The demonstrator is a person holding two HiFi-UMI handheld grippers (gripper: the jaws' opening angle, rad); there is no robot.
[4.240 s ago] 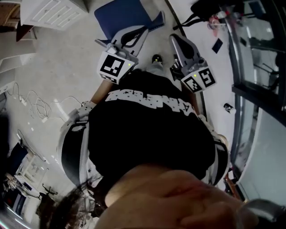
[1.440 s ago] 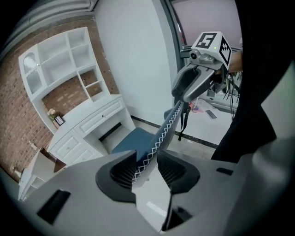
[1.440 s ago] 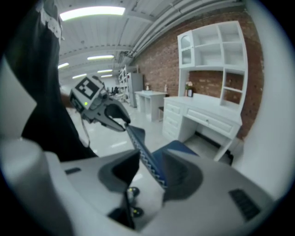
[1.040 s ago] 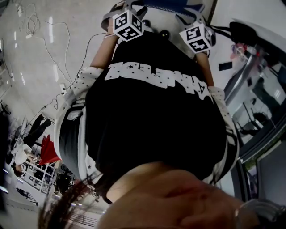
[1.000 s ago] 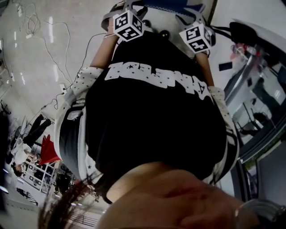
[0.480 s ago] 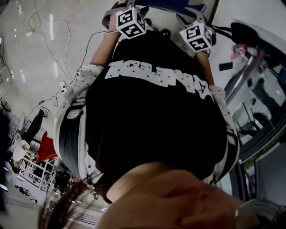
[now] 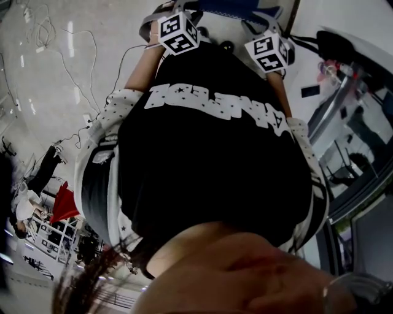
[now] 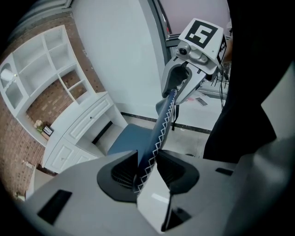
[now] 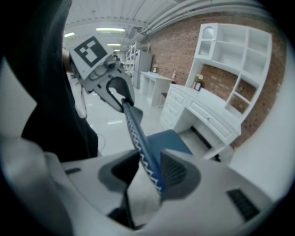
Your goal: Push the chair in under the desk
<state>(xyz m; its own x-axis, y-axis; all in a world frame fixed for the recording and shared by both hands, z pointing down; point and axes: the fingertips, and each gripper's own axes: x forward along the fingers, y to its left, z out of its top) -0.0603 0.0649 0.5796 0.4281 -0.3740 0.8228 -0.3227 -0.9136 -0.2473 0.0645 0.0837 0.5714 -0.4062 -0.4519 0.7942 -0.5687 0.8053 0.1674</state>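
The blue chair's backrest edge (image 8: 162, 122), trimmed with white zigzag stitching, runs between both grippers. My left gripper (image 8: 146, 171) has just been closing its jaws, and its pads now press on that edge from both sides. Further along the same edge, my right gripper (image 9: 150, 171) is shut on the backrest (image 9: 135, 131) too. Each gripper shows in the other's view: the right gripper (image 8: 177, 87) and the left gripper (image 9: 116, 94). The blue seat (image 8: 122, 138) faces the white desk (image 8: 78, 126) with its open knee space. In the head view only the marker cubes and a strip of blue chair (image 7: 239, 7) show.
A white hutch with shelves (image 9: 230, 50) stands on the desk against a brick wall. Loose cables (image 7: 43, 30) lie on the pale floor at left. A metal and glass frame (image 7: 344, 98) stands at right. My black shirt (image 7: 215, 159) fills most of the head view.
Since four seconds ago the head view has swung, so grippers and chair now sit at its top edge. Over the last second the left marker cube turned slightly; the right one stayed.
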